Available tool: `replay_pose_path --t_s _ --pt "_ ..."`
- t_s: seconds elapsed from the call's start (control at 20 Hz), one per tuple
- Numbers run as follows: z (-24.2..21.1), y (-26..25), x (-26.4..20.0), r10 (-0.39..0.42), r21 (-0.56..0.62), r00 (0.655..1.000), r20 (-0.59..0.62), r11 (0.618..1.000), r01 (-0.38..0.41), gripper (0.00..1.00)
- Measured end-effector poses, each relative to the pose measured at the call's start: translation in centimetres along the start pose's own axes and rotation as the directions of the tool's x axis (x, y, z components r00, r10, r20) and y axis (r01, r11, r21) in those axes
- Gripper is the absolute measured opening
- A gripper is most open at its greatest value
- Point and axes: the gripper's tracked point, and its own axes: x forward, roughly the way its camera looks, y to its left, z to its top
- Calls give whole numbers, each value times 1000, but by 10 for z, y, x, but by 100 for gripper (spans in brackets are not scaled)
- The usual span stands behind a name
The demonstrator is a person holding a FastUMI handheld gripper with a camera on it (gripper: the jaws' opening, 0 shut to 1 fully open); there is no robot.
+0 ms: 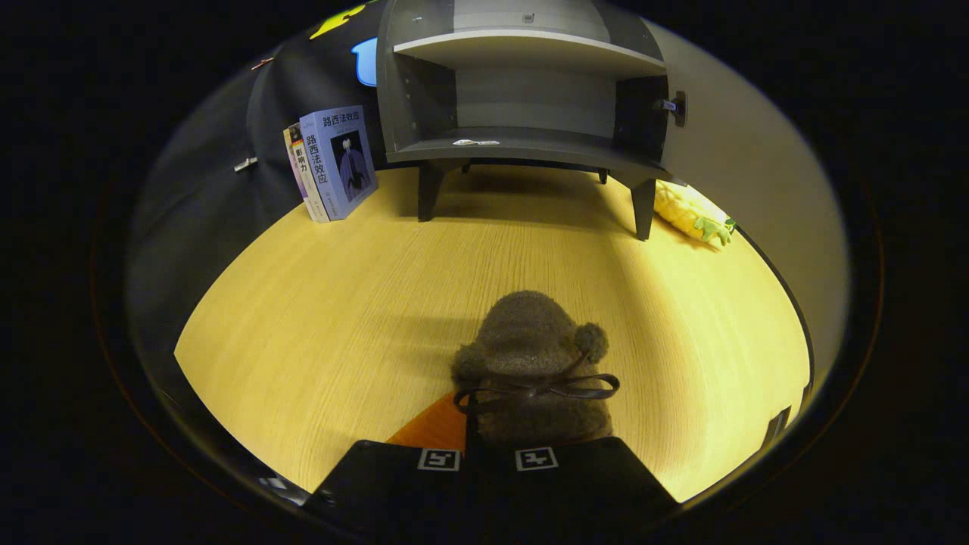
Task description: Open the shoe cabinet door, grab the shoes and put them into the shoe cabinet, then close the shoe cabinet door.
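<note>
**Gripper closed on the fuzzy shoe, cabinet open ahead**

Gripper (488, 459) fingers sit drawn close together, and we see the shoe (530, 363) rising right out from between them, its near end pinched where the two fingers meet. We read that as both fingers pressing on the shoe, one from each side. It is a brown, fleecy bootie with a rounded toe pointing away from the fingers, a small pompom (591, 341) on its right side and a dark lace (564, 387) tied in a bow across its top. Whether its sole rests on the table (318, 318) or hangs just above it, we cannot tell.

Taking the shoe as our landmark, we find an orange patch (431, 428) just to its left, touching the left finger's edge; what it is we cannot tell. Well beyond the shoe, across a bare stretch of pale wooden table, stands the shoe cabinet (522, 98), dark grey, on short legs. Its front is open, and we can see a lower compartment and a shelf above it. Its door (746, 151) is swung out to the right, with a small knob (676, 107) near the cabinet's right edge.

Beyond the shoe and to its left, beside the cabinet, two books (333, 163) stand upright, leaning against the booth wall. Beyond the shoe and to its right, by the cabinet's right front leg, lies a yellow plush toy (693, 213) with a green end.
</note>
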Motion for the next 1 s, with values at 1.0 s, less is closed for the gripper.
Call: replay_pose_path --t_s 1.0 --pt "317 -18 -146 10 78 943 331 996 -37 5"
